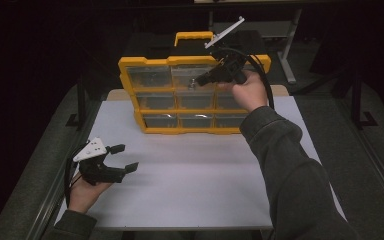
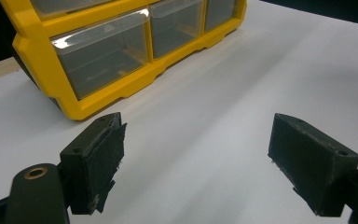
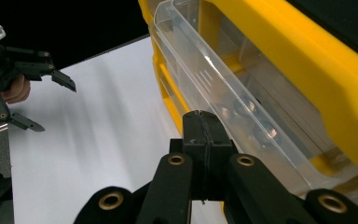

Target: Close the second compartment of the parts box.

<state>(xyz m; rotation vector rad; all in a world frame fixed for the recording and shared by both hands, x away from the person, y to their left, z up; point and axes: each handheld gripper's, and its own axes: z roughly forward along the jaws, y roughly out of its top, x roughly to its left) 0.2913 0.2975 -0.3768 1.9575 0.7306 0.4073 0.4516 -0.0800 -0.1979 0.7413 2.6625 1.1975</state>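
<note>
High view showed a yellow organizer (image 1: 194,95) with 9 clear drawers in 3 rows of 3, standing upright near the far edge of the white table (image 1: 190,185). The right gripper (image 1: 196,83) was held up in front of the cabinet's top row, at the middle drawer (image 1: 194,75), with its cable looping down past the person's hand. In the right gripper view its 2 jaws were pressed flat together with nothing between them, right beside the clear front of that drawer (image 3: 242,112), which stood pulled out from the yellow frame; small round metal parts (image 3: 244,106) lay blurred inside it. The left gripper (image 1: 125,157) rested low near the table's left edge, well apart from the cabinet. In the left gripper view its jaws stood wide apart and empty over bare table, with the cabinet's bottom row (image 2: 102,51) beyond them and nothing between.
</note>
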